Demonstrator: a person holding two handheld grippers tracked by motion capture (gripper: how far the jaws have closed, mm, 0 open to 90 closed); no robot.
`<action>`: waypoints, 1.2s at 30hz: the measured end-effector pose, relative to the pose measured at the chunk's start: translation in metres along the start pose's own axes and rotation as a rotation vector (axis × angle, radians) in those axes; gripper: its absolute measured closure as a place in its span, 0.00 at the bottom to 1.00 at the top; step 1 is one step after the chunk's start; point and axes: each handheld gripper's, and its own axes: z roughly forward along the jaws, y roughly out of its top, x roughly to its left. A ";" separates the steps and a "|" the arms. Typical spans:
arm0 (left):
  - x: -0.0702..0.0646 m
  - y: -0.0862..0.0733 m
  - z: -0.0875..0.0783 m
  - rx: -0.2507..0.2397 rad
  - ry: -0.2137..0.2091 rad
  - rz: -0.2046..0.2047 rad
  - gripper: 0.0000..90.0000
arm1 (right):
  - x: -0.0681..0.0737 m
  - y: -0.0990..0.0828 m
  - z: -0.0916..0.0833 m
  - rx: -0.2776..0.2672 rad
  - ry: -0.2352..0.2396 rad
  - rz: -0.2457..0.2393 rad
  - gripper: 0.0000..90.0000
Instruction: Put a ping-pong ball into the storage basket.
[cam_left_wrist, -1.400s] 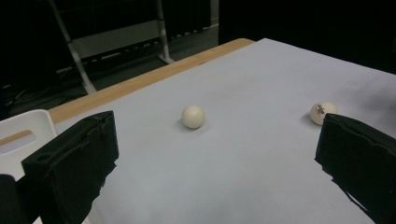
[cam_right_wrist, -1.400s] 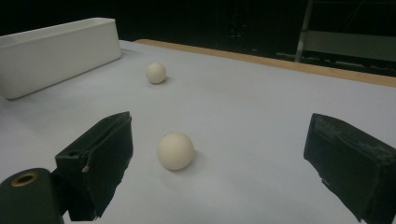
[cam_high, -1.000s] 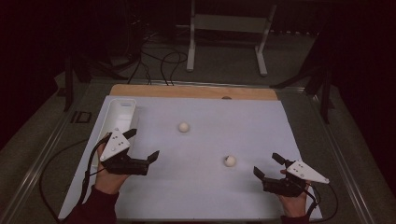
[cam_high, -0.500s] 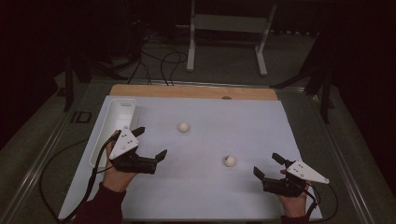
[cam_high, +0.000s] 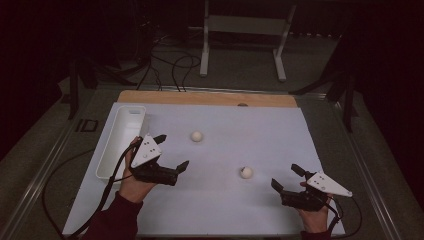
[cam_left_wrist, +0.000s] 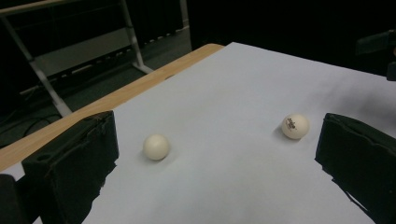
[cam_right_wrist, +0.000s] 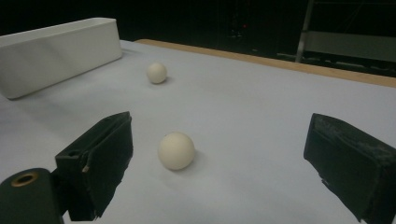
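Two white table-tennis balls are seen lying on a pale sheet (cam_high: 225, 200) spread over the table. The far ball (cam_high: 197, 136) rests near the middle of the sheet, toward the back; the near ball (cam_high: 245, 172) rests closer to the person, right of centre. The two are well apart.

The left gripper (cam_high: 171, 152) is held over the sheet's left part, just beside a long white tray (cam_high: 106, 160) that is laid along the left edge. Its jaws are spread wide with nothing between them. In the left gripper view both balls are framed between the jaws: the far ball (cam_left_wrist: 156, 147) nearer the left jaw, the near ball (cam_left_wrist: 295, 126), marked with a small dark print, close to the right jaw.

The right gripper (cam_high: 285, 177) is held low near the front right corner, jaws likewise spread and empty. In the right gripper view the near ball (cam_right_wrist: 176, 150) is seen between the jaws, just ahead and untouched, closer to the left jaw; the far ball (cam_right_wrist: 156, 73) lies beyond it, near the tray (cam_right_wrist: 56, 53).

A wooden strip (cam_high: 210, 98) borders the sheet's back edge.
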 end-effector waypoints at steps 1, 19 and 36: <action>0.000 0.001 0.001 -0.001 -0.004 0.002 0.00 | 0.000 0.000 0.000 0.000 0.000 0.000 0.09; -0.005 0.006 0.027 -0.008 -0.080 -0.006 0.00 | 0.000 0.000 0.000 0.001 0.001 0.003 0.09; -0.006 0.007 0.044 -0.005 -0.080 -0.011 0.00 | 0.000 0.000 -0.001 -0.001 0.001 0.001 0.09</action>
